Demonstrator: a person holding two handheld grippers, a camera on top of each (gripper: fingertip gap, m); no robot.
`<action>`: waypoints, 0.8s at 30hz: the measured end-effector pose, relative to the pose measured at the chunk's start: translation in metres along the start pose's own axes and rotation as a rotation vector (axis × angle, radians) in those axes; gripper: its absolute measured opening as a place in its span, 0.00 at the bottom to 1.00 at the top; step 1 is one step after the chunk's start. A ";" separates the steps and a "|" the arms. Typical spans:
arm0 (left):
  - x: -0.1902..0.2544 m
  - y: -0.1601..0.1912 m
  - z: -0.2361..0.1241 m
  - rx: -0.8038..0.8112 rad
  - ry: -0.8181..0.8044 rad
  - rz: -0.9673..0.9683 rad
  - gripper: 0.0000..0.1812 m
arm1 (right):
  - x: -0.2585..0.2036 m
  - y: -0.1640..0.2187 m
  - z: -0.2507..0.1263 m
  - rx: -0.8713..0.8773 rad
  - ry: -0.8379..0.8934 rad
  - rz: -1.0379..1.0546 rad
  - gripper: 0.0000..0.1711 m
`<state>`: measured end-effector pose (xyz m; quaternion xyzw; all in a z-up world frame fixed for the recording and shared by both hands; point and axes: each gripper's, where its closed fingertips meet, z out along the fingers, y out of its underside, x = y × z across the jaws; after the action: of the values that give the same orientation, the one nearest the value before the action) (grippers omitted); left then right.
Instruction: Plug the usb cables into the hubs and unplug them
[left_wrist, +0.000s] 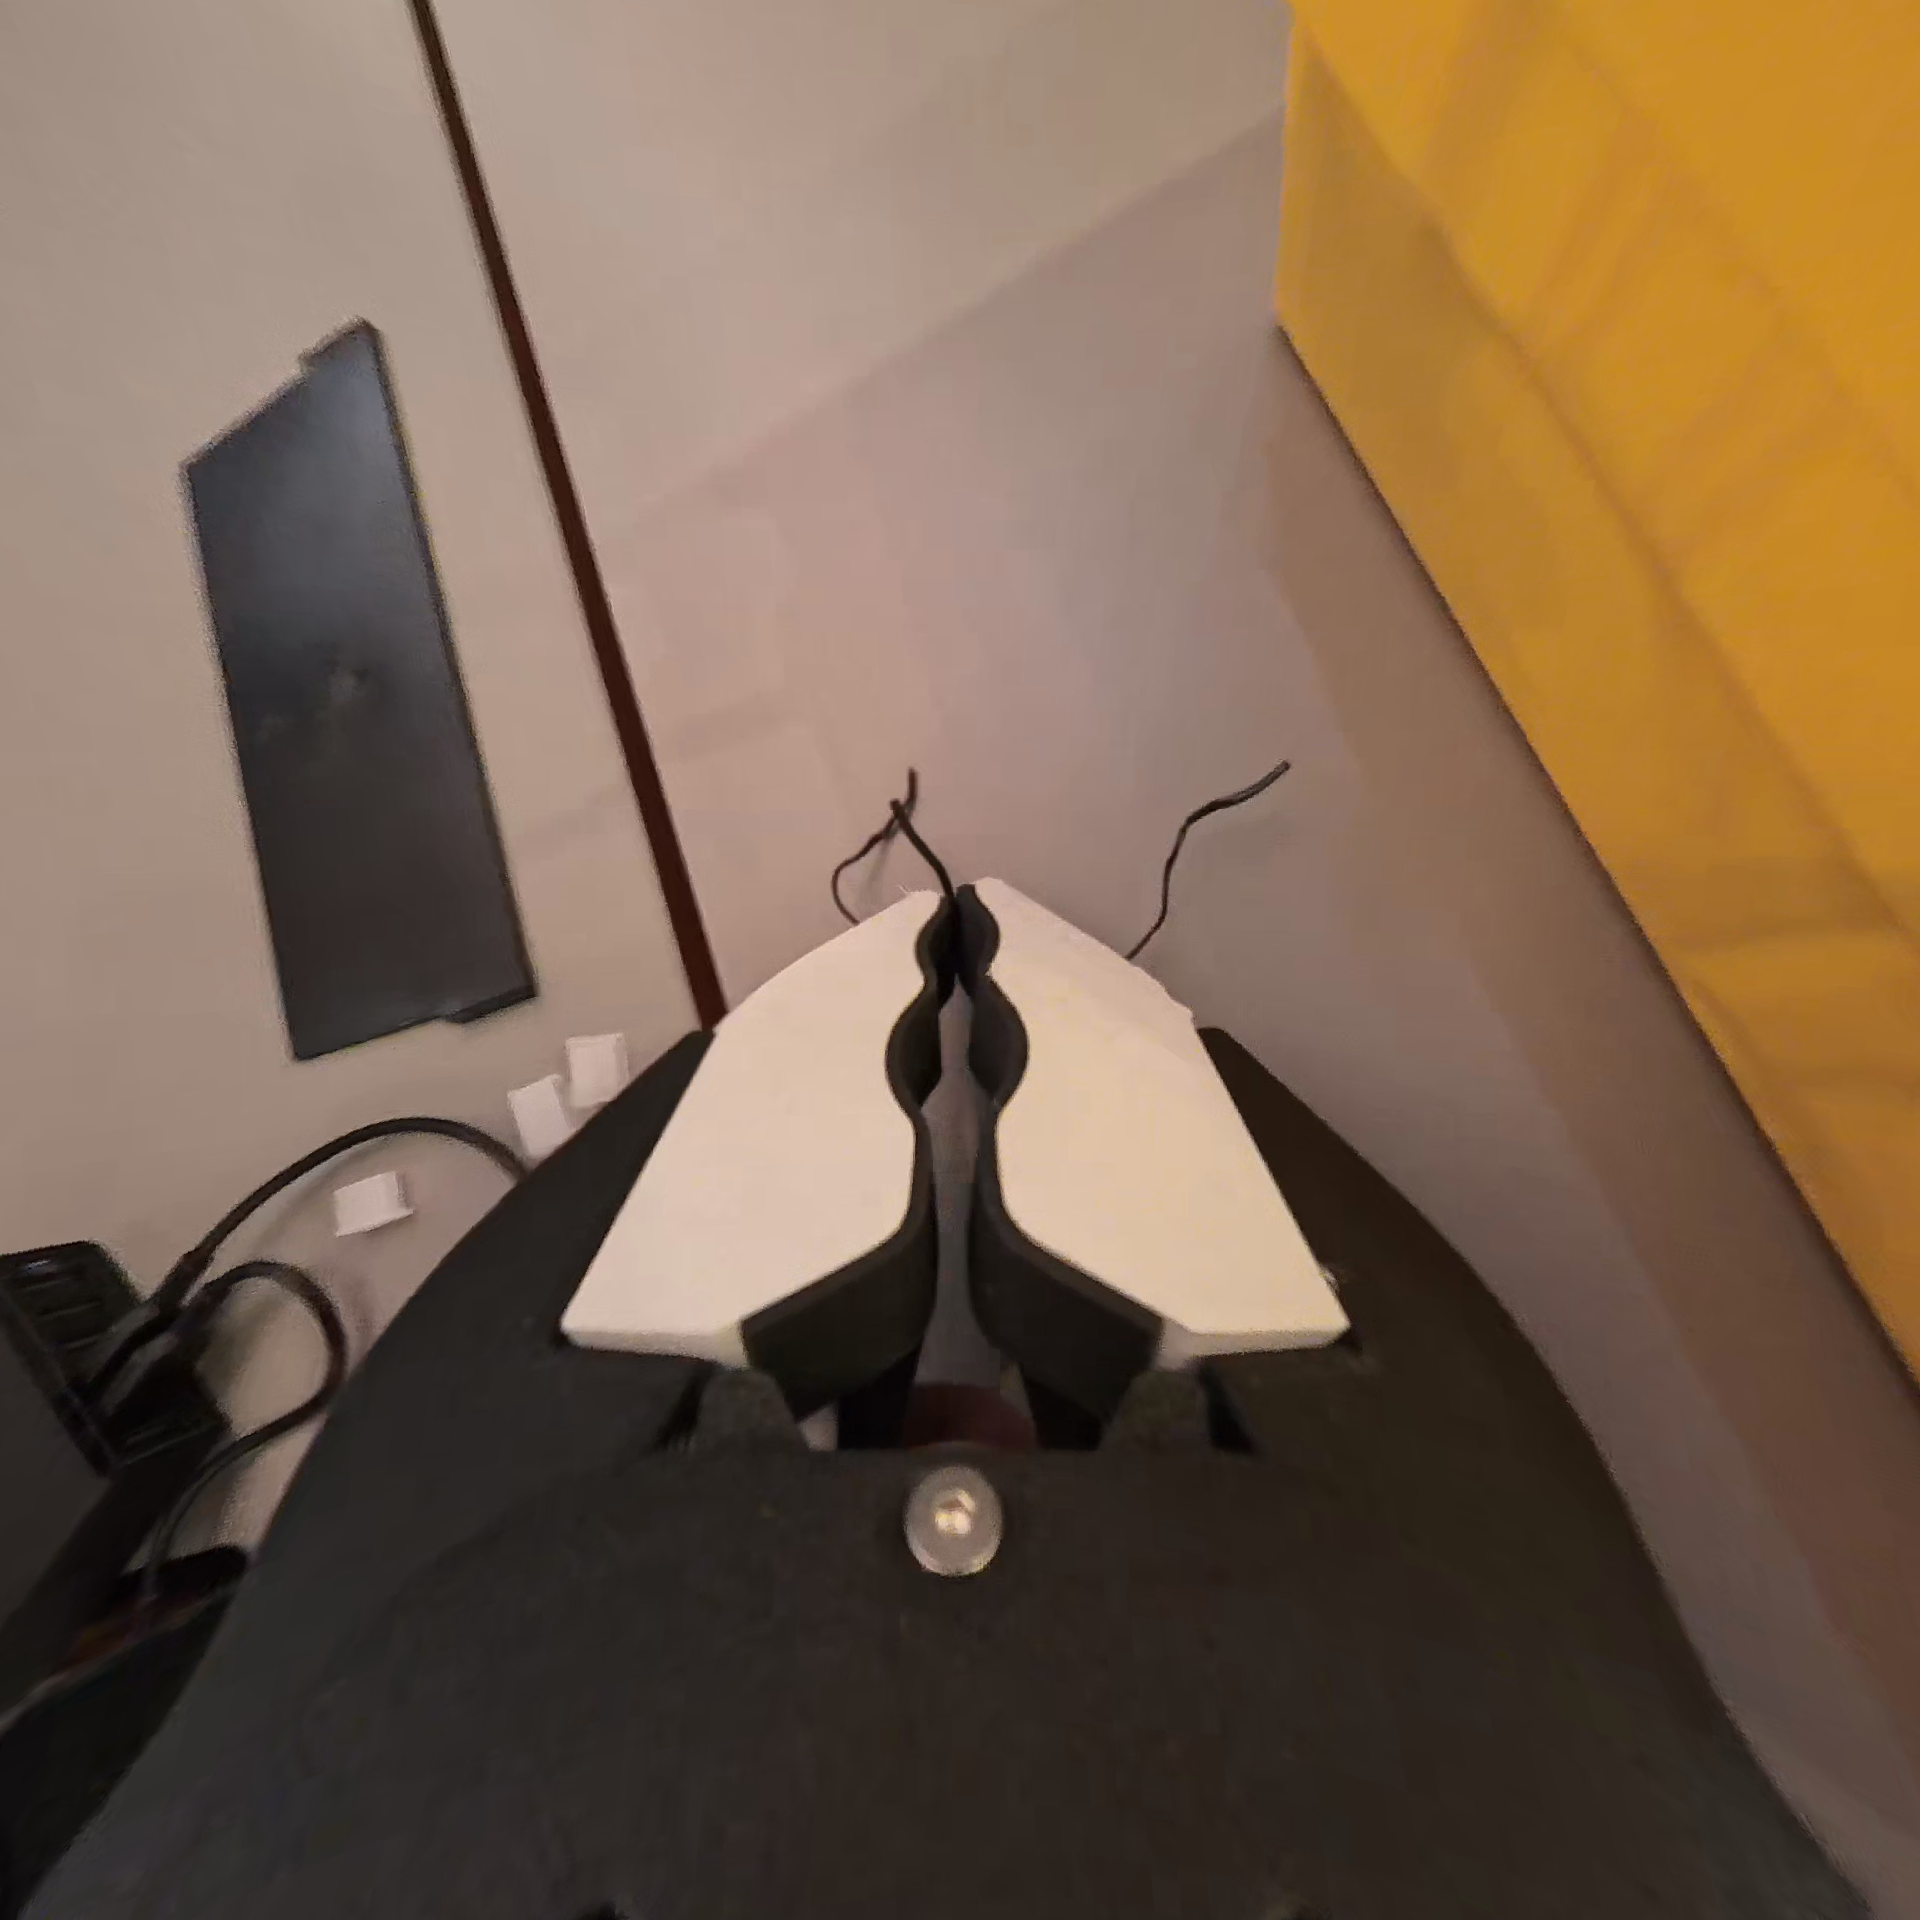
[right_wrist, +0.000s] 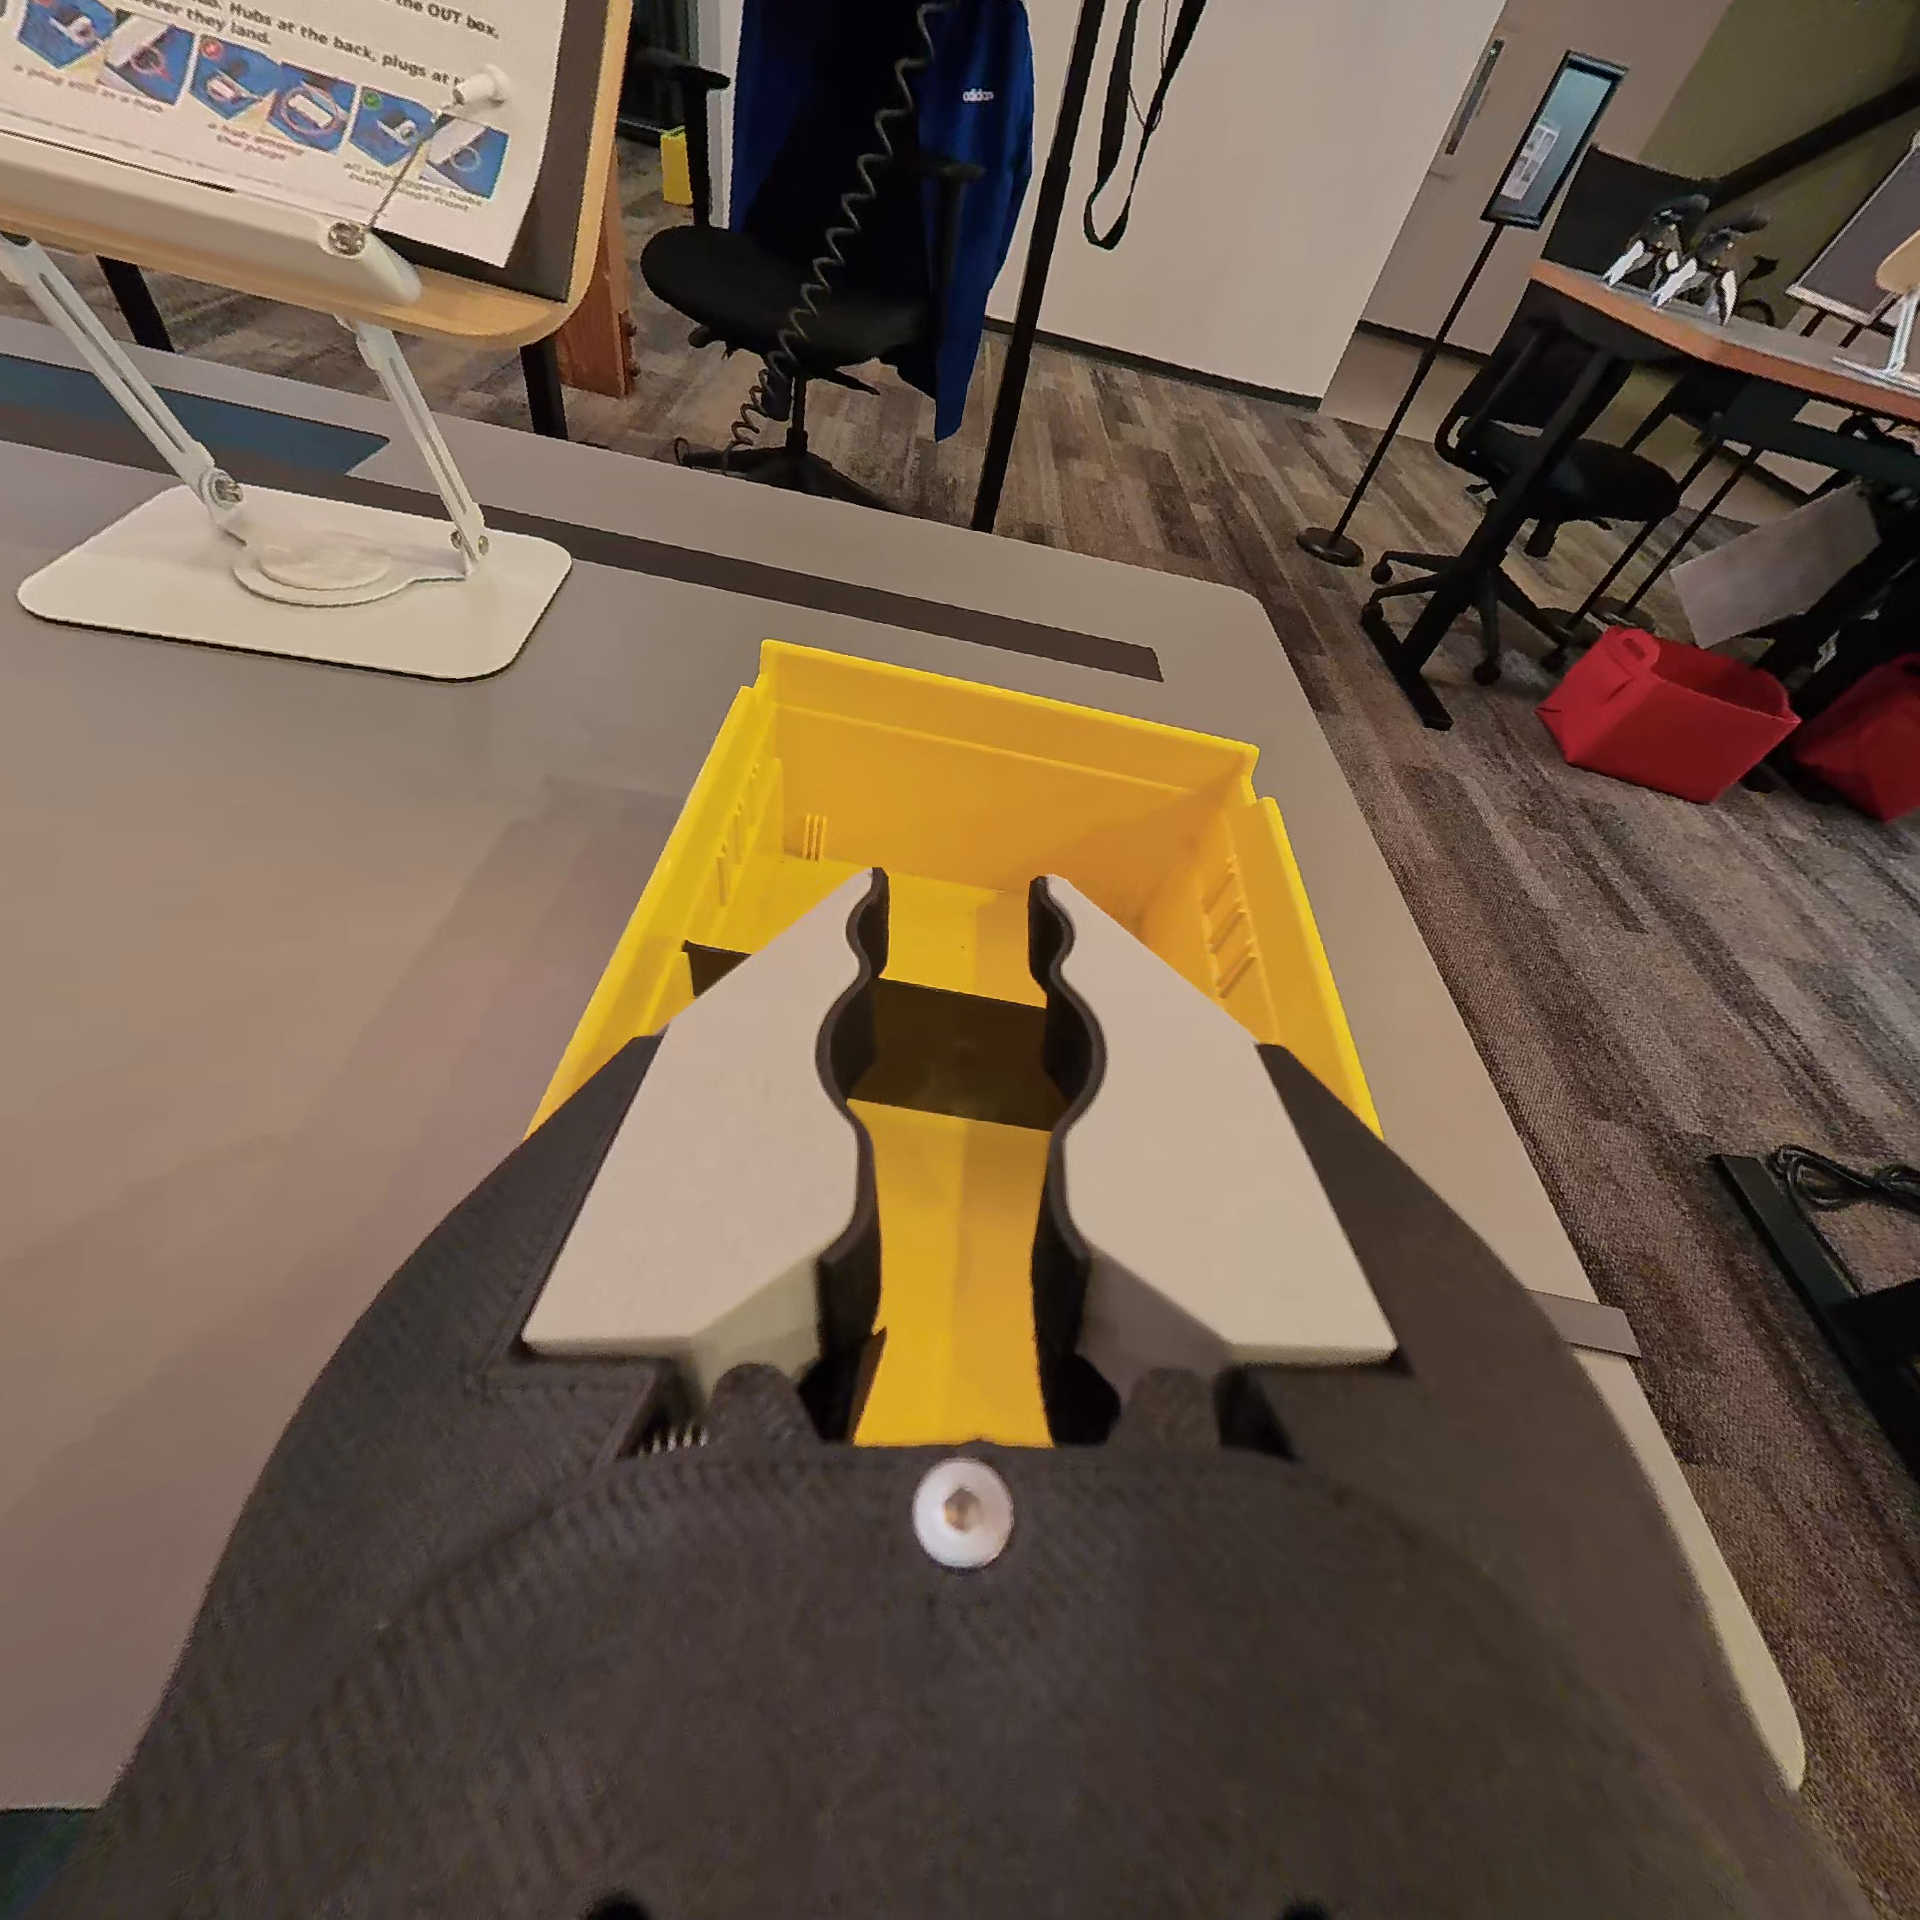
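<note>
In the left wrist view my left gripper (left_wrist: 956, 896) is shut, and a thin black cable (left_wrist: 902, 821) comes out from between its tips and loops over the pale table. A second thin black cable end (left_wrist: 1184, 842) curls just right of the fingers. A black hub (left_wrist: 62, 1320) with thick black cables (left_wrist: 270, 1195) sits at the lower left edge. In the right wrist view my right gripper (right_wrist: 956, 883) is open and empty, held over a yellow bin (right_wrist: 997, 717). A dark flat thing (right_wrist: 956, 1049) lies across the bin floor between the fingers; I cannot tell what it is.
The yellow bin's wall (left_wrist: 1610, 520) fills the right of the left wrist view. A black flat panel (left_wrist: 343, 686) and small white clips (left_wrist: 592, 1065) lie at the left. A white stand (right_wrist: 291, 592) holding an instruction sheet stands at the back left of the grey table (right_wrist: 260, 935). Across from one pair of fingers to the other is roughly 90 cm. Between my left fingertips and the black hub (left_wrist: 62, 1320) there is roughly 25 cm.
</note>
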<state>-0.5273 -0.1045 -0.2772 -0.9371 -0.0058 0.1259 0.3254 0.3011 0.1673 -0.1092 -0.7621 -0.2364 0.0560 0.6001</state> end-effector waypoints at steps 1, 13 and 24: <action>-0.001 -0.002 -0.005 0.013 0.003 -0.006 0.00 | -0.001 0.000 0.000 0.000 -0.002 -0.001 0.14; 0.009 -0.047 -0.074 0.169 0.049 0.004 0.00 | -0.013 -0.004 0.002 0.007 -0.040 0.000 0.14; 0.106 -0.104 -0.152 0.274 0.170 0.169 0.00 | -0.033 -0.004 0.007 0.008 -0.094 -0.009 0.14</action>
<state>-0.3808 -0.1054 -0.1236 -0.8884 0.1176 0.0727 0.4378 0.2686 0.1604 -0.1142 -0.7552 -0.2674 0.0900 0.5917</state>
